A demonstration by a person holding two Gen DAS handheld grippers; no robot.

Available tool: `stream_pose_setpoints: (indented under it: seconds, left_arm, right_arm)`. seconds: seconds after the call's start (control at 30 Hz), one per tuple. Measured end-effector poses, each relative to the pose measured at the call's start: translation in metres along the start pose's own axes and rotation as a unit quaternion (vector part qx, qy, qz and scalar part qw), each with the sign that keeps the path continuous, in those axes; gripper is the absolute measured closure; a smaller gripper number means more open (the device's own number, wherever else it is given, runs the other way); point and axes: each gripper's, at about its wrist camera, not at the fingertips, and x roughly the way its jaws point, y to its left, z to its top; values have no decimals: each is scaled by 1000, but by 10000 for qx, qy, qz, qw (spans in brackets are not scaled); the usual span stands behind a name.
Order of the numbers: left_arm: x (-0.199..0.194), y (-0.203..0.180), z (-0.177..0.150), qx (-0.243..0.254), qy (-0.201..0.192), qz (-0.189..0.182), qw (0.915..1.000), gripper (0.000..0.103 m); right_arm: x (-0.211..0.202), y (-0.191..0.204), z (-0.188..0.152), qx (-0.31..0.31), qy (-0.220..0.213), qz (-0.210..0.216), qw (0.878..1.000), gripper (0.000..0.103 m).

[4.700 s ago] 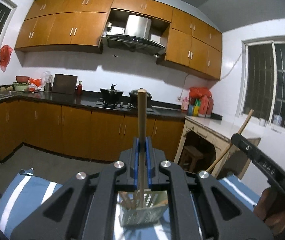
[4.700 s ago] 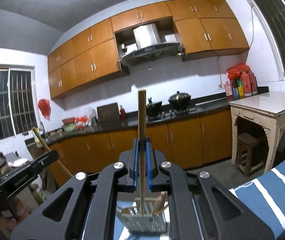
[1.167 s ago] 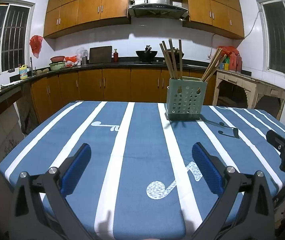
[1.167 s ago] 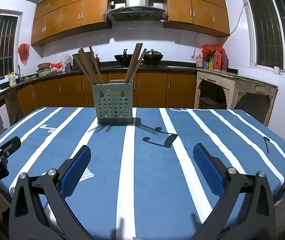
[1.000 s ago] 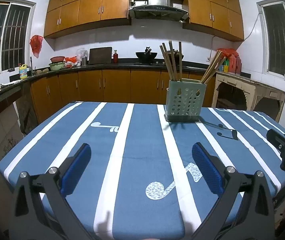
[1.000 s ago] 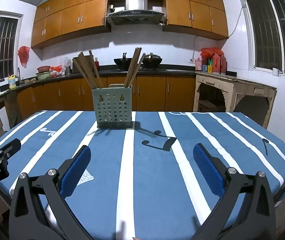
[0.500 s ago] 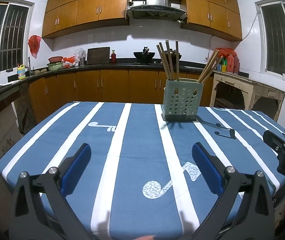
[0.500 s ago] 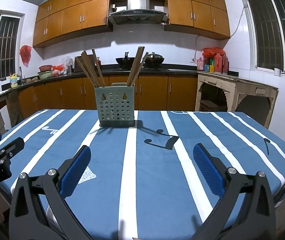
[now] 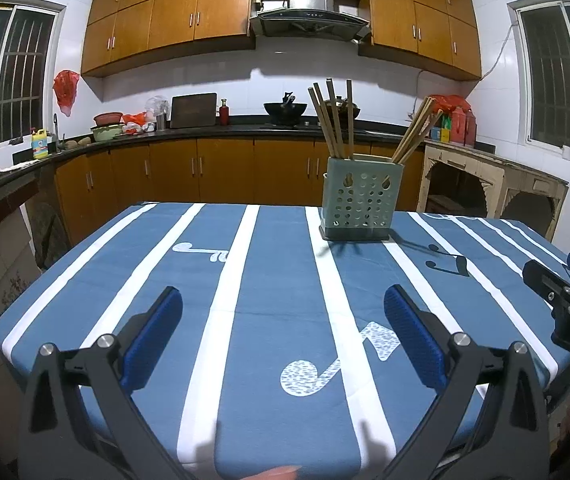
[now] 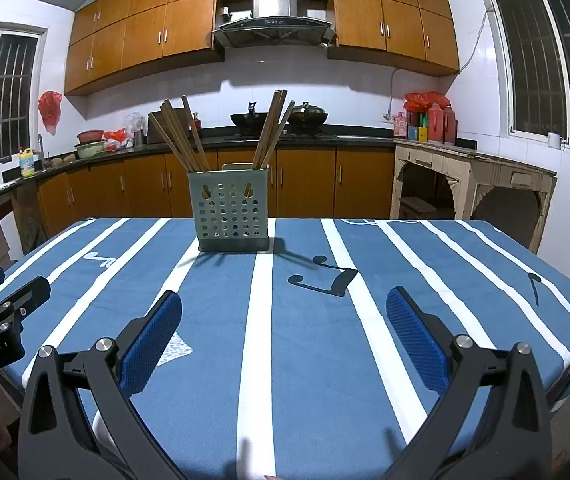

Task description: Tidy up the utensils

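Chopsticks stand sorted in the green holder, both grippers empty and backed off.

Left wrist view: the chopsticks point(image 9: 335, 120) lean in two bunches out of the perforated utensil holder point(image 9: 359, 199), which sits upright on the striped counter point(image 9: 245, 280), far side from the left gripper point(image 9: 283, 310), whose jaws are spread wide with nothing between them. Right wrist view: the holder stands straight ahead of the right gripper point(image 10: 284, 312), well apart from it, and these jaws are likewise released and empty. No loose utensil shows on the cloth, so the sorting looks finished. The sticks appear light, stiff and smooth, likely to slip or pivot; any regrasp is best taken across the bare upper shafts above the holder's rim, one at a time.
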Motion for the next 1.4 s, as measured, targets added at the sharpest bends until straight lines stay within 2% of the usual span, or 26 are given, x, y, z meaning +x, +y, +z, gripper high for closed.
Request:
stream_pose_setpoints:
  seconds: [1.4]
  left_arm:
    - [3,-1,-5,11,46,7,10000,4]
  right_arm:
    - [0,0,2,11,31,5,10000,2]
